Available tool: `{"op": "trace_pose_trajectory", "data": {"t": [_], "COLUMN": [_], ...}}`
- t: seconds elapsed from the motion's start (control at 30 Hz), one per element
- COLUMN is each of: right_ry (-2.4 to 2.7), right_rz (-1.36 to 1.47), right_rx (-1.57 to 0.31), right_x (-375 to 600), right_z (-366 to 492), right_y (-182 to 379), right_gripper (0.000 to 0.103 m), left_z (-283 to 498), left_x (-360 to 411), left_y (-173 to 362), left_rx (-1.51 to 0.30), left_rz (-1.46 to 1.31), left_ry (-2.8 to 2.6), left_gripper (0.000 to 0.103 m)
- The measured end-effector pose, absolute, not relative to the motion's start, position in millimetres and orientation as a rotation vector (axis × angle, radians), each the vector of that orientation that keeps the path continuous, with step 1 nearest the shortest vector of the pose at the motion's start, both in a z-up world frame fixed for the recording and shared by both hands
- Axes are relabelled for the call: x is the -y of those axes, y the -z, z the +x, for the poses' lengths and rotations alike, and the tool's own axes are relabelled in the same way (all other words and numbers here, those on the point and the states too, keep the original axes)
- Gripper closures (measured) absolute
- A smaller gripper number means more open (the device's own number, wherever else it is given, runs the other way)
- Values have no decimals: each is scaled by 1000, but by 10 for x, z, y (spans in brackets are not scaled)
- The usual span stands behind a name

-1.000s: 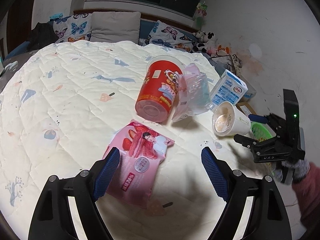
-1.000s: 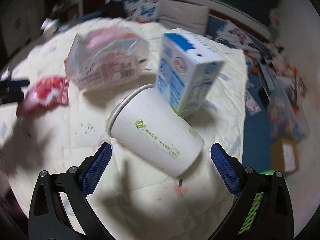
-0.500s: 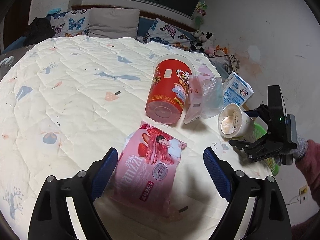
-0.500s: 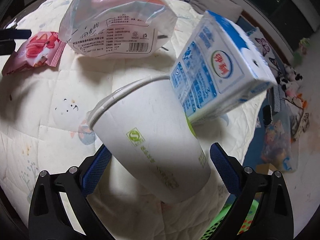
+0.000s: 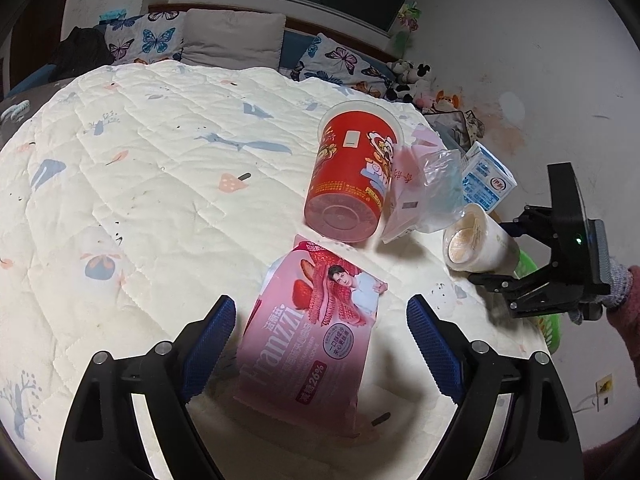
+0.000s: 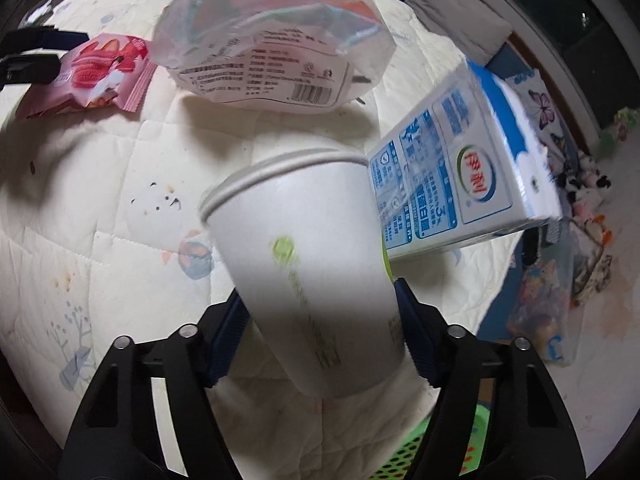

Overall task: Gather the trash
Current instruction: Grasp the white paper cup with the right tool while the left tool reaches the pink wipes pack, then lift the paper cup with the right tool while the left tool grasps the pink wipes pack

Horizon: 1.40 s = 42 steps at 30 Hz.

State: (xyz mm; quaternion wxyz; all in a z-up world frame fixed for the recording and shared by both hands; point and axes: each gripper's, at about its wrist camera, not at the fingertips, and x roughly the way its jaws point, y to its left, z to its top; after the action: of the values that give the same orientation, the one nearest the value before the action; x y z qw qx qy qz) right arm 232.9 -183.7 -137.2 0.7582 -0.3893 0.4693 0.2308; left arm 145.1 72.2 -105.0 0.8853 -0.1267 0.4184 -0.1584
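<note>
Trash on bed (image 5: 140, 160), none seen binned: paper cup (image 6: 312, 276) clamped between pads of right gripper (image 6: 322, 332); pink snack packet (image 5: 316, 320) lay between wide-open left gripper (image 5: 320, 344); red cup (image 5: 352, 176), milk carton (image 6: 460, 168), plastic bag (image 6: 272, 40) were left uncollected; green basket (image 6: 404, 464) was waiting beside

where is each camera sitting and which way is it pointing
Left wrist: on the left gripper, above the bed, facing the pillows and window; open fingers straddle the pink wrapper; the right gripper and gloved hand show at right.
Right wrist: on the right gripper, low at the bed's edge, fingers closed on the paper cup; the left gripper's fingers show at top left.
Shared: cup, milk carton, pink wrapper.
</note>
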Motion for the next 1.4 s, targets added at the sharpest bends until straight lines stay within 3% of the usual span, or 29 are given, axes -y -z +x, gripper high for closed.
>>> {"op": "trace_pose_trajectory", "data": {"t": [0.23, 0.73, 1.4], "right_ry": [-474, -437, -422], "right_rz": [-998, -1046, -514], "right_rx": [-982, -1030, -964], "right_x": [1713, 1617, 2047], "right_z": [2175, 1844, 1245], "right_y": [1279, 1025, 841], "right_gripper": [40, 42, 41], "left_z": [1392, 1302, 1532], "left_x": [-731, -835, -480], "left_y": [1016, 1018, 1148], "left_rx": [-854, -838, -914], "left_rz": [-271, -287, -9], "left_ry": [341, 350, 317], "left_gripper": [19, 19, 12]}}
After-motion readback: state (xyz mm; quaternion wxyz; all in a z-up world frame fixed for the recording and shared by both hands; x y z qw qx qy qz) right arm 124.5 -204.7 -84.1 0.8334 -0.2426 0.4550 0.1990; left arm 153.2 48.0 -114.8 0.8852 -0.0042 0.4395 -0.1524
